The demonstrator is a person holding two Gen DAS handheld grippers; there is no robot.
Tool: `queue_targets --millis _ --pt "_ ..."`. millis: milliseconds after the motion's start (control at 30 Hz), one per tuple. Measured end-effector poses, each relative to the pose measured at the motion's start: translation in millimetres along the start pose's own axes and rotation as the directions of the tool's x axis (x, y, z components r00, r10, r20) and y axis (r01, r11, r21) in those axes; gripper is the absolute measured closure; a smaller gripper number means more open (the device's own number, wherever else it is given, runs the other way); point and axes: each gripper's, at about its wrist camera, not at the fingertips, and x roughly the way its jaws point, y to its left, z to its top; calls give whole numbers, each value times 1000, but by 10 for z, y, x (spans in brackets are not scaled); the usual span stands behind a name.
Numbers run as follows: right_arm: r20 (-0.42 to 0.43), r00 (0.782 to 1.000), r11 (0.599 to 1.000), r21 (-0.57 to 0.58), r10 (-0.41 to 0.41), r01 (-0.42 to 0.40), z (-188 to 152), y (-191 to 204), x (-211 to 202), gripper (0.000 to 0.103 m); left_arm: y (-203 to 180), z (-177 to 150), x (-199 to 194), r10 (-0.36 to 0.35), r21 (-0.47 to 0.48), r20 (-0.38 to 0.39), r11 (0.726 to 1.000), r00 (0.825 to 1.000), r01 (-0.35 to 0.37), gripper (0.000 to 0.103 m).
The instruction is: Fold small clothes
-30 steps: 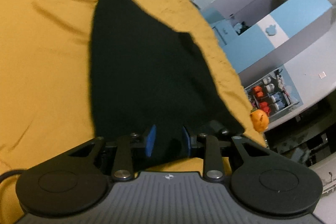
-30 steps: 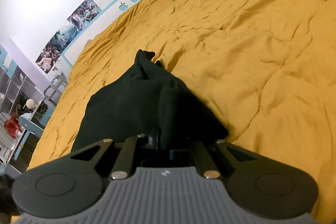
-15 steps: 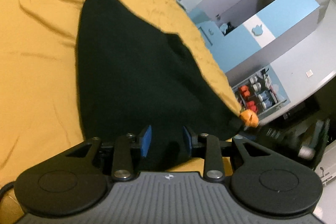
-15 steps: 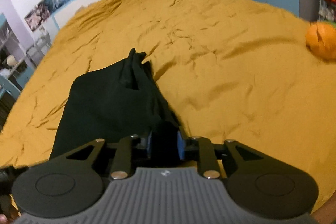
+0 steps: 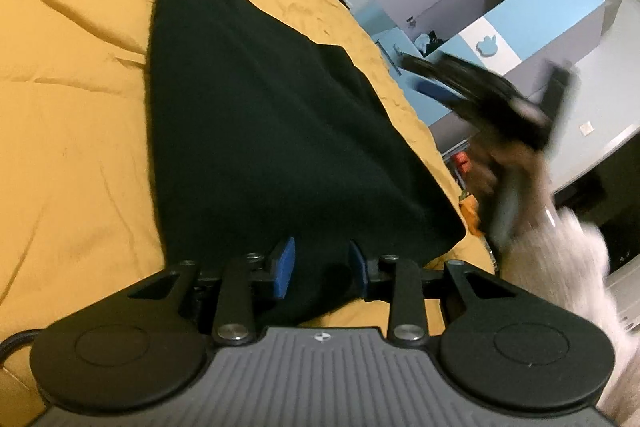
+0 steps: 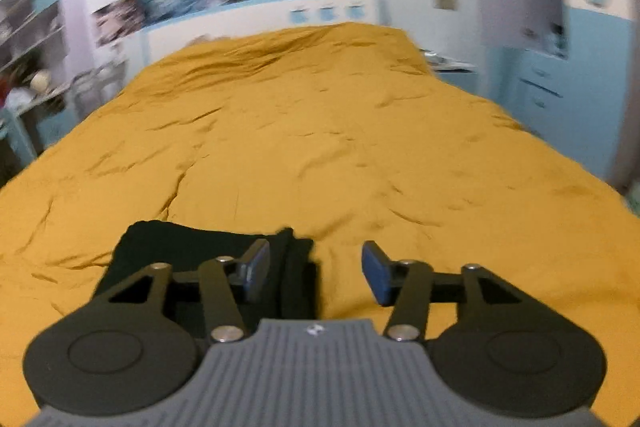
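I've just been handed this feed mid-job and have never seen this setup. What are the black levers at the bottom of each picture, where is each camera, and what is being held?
There is no robot arm. A person holds a two-finger gripper in each hand, and a fisheye camera on each looks forward along its fingers, so the black levers and blue pads are the gripper itself.

In the left wrist view, the left gripper has the near edge of a black garment between its pads; whether they pinch it is unclear. The garment lies flat on a mustard bedspread. The blurred dark shape to the right is the right gripper.

In the right wrist view, that gripper has just been opening: its pads stand apart and nothing is held. The garment lies below it.
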Motion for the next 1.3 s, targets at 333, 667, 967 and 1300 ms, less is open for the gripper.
queue_targets --millis 333,667,967,1300 --pt "-227 970 996 11 93 -92 154 -19 942 93 -11 6 16 5 17 -29 1000 1000 -5 64" --pt "-264 962 993 117 65 -35 -34 -267 1275 87 -91 48 117 33 73 -56 997 998 -29 64" --pt "-90 994 983 176 65 -48 -31 -475 -154 66 -158 94 138 59 85 -75 995 995 -52 64" --pt "-58 992 926 367 111 -82 -1135 -499 -1372 59 -308 155 192 122 132 -112 985 986 -107 64"
